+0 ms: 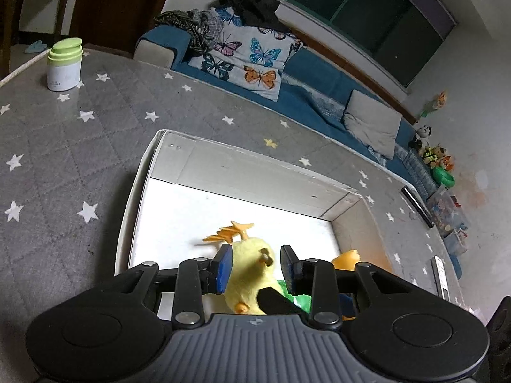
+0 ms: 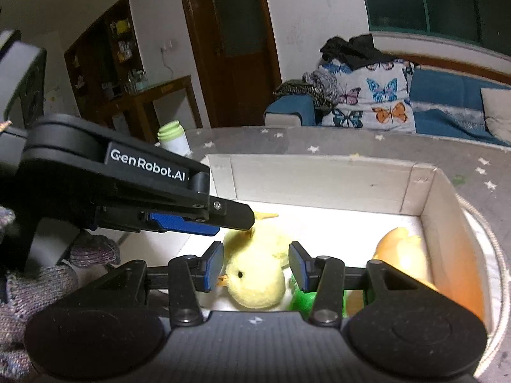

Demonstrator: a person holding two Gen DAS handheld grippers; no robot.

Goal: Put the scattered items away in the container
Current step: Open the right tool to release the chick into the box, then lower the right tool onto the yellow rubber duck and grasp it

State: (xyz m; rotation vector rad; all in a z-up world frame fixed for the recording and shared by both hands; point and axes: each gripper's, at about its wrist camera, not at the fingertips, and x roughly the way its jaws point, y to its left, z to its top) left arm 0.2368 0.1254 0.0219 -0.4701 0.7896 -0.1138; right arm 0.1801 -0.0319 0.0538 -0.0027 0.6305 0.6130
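- Left wrist view: yellow plush chick [image 1: 252,271] between the blue pads of the left gripper [image 1: 255,266], inside the white box [image 1: 255,172]; jaws spread, pads [image 1: 223,268] close at the toy's sides, contact not certain; orange feet pointing up toward the far wall of the box
- Right wrist view: same chick [image 2: 255,274] seen between the parted pads of the right gripper [image 2: 255,269], gap visible on both sides; lying on the box [image 2: 319,175] floor, beak toward the left pad
- Beside the chick, a green toy [image 2: 301,300] and an orange toy [image 2: 402,255] against the right wall
- "GenRobot.AI" readable in white on the left gripper [image 2: 236,220], reaching in from the left, tips over the chick's top
- Gloved hand [image 2: 38,274] in grey knit at lower left, gripping the handle
- White bottle with green cap [image 1: 64,63] upright on the star-patterned grey mat [image 1: 64,159], well apart from the box; label print too small to read
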